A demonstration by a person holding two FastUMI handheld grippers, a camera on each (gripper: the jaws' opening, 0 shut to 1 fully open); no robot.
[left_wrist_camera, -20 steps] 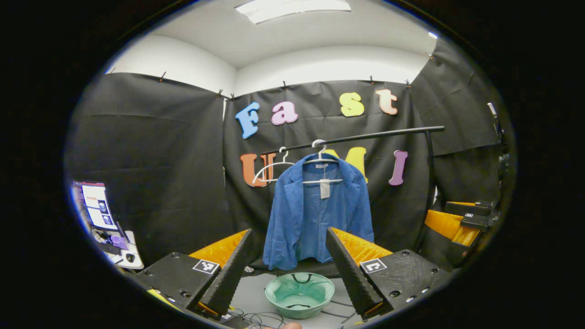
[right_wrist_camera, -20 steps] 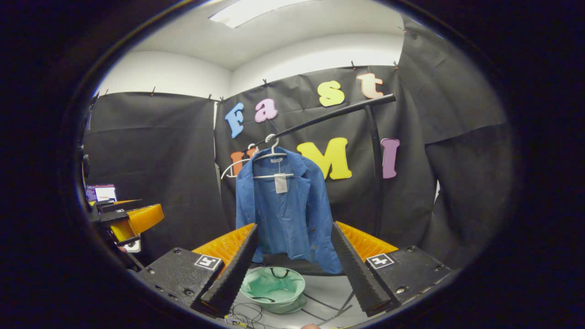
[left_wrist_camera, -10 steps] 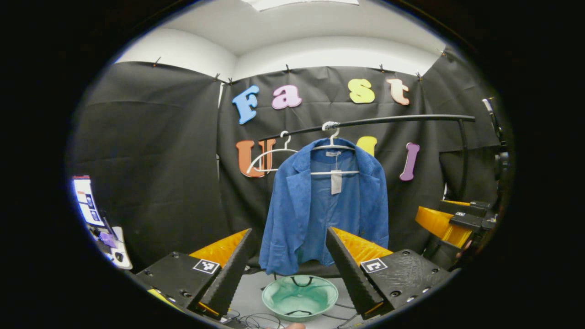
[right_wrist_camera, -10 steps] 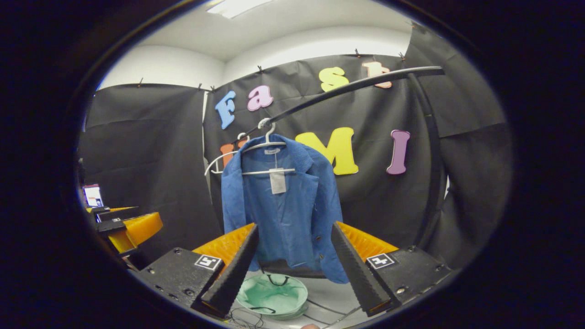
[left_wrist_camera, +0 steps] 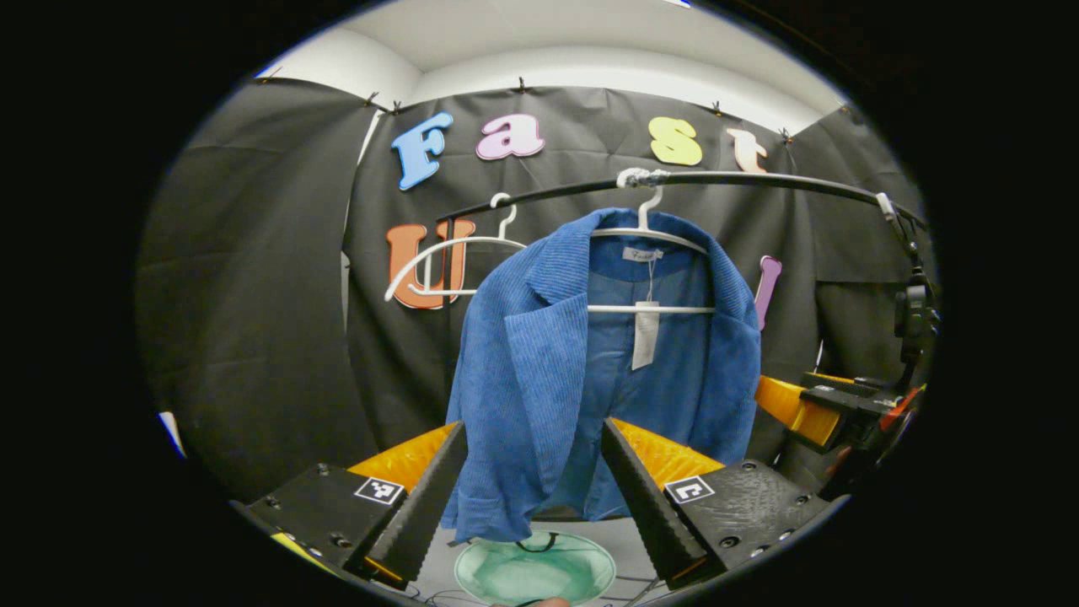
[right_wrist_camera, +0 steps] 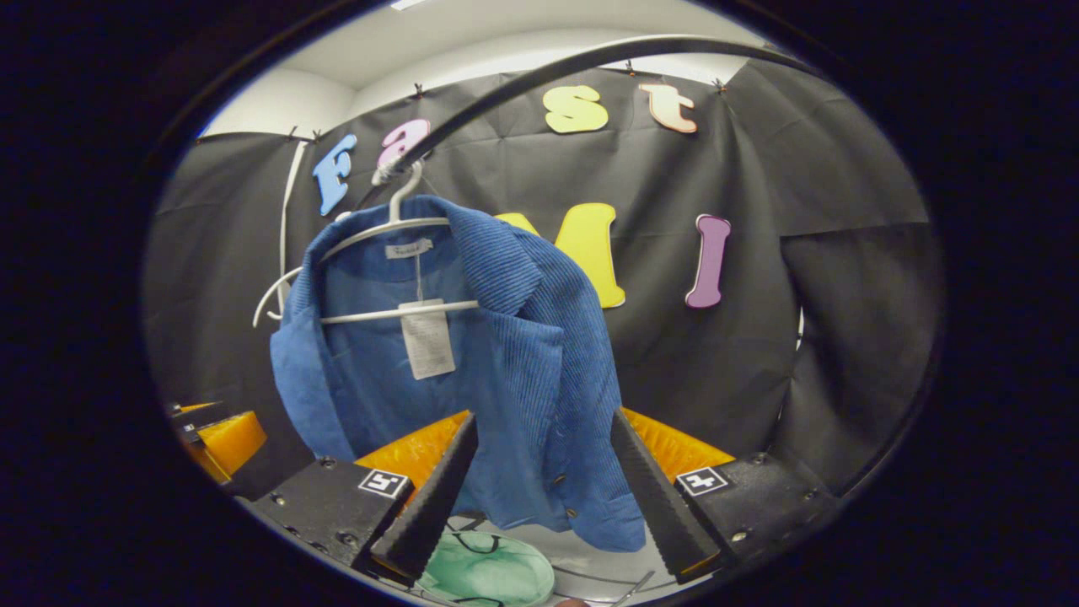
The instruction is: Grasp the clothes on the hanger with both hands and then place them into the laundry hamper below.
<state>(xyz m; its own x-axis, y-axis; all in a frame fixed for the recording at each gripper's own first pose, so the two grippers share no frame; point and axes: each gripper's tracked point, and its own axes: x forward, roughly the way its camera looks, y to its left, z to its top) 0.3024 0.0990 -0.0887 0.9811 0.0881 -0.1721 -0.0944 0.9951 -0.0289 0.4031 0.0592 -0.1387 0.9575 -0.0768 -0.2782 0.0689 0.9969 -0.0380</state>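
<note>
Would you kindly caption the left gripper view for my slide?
Open left gripper faces a blue jacket on its hanger, above the green hamper.

Blue jacket (left_wrist_camera: 539,371): ribbed corduroy-like cloth, matt, finer smooth lining inside. White tag (left_wrist_camera: 645,335): paper or card, flat. Hanger (left_wrist_camera: 649,240): white, smooth, slight sheen, looked plastic. Rail (left_wrist_camera: 759,179): dark, smooth, semi-gloss, likely metal. Hamper (left_wrist_camera: 534,572): pale green, thin soft fabric, creased. Booth wall (right_wrist_camera: 843,253): black matt cloth, wrinkled.

A recording booth in a lab: black cloth (left_wrist_camera: 253,278) pinned over white walls (left_wrist_camera: 590,67), with a clothes rail (left_wrist_camera: 759,181) and floor cables (right_wrist_camera: 624,586).
</note>
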